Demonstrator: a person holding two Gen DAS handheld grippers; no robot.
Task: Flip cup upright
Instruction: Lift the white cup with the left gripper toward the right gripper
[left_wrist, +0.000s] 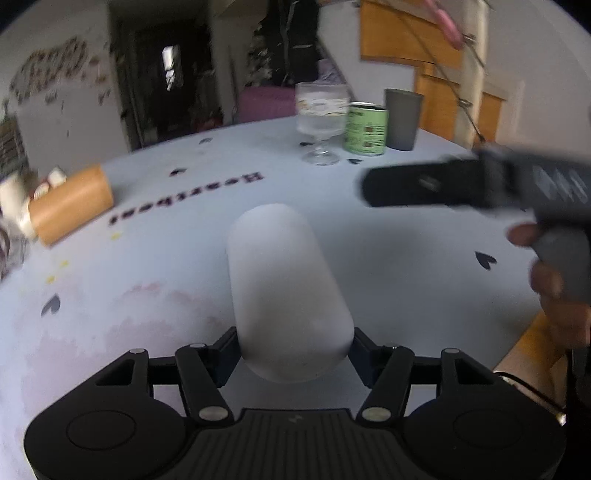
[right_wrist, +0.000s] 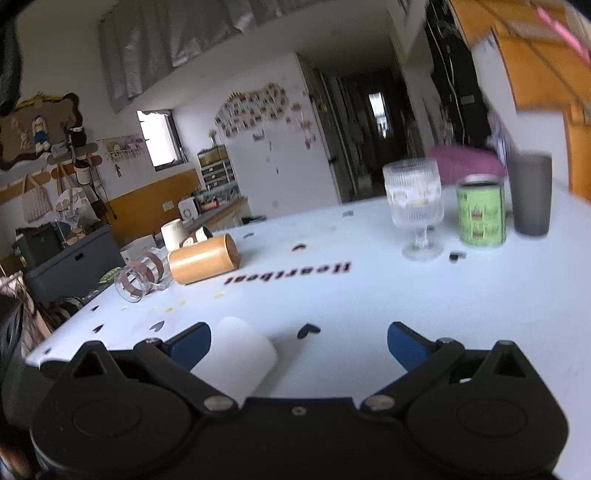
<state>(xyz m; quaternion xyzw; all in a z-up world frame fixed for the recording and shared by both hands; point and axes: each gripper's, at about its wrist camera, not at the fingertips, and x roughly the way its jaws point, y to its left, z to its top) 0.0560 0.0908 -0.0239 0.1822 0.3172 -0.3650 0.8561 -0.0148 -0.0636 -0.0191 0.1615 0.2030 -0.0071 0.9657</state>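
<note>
1. The left gripper (left_wrist: 295, 354) has its fingers pinched on the near end of the frosted white plastic cup (left_wrist: 284, 291) — the cup points away along the fingers over the pale printed table (left_wrist: 388, 258), and whether it rests on the cloth or is lifted I cannot tell.
2. The right gripper (right_wrist: 299, 343) hangs empty with its blue-padded fingers (right_wrist: 406, 345) spread wide; the white cup sits just beside its left finger in that view.
3. Risk, as I judge it: the hold is only at one end, so a quick turn could let the smooth cup pivot or slip out.
4. The right gripper is close on the right side — a wide swing might clip it.
5. Open room lies ahead in the middle of the table. The ribbed clear stemmed glass (left_wrist: 321, 122), green printed can (left_wrist: 365, 129) and grey tumbler (left_wrist: 402, 118) stand far right, well apart; the lying wooden cylinder cup (left_wrist: 70, 203) is far left by the edge.
</note>
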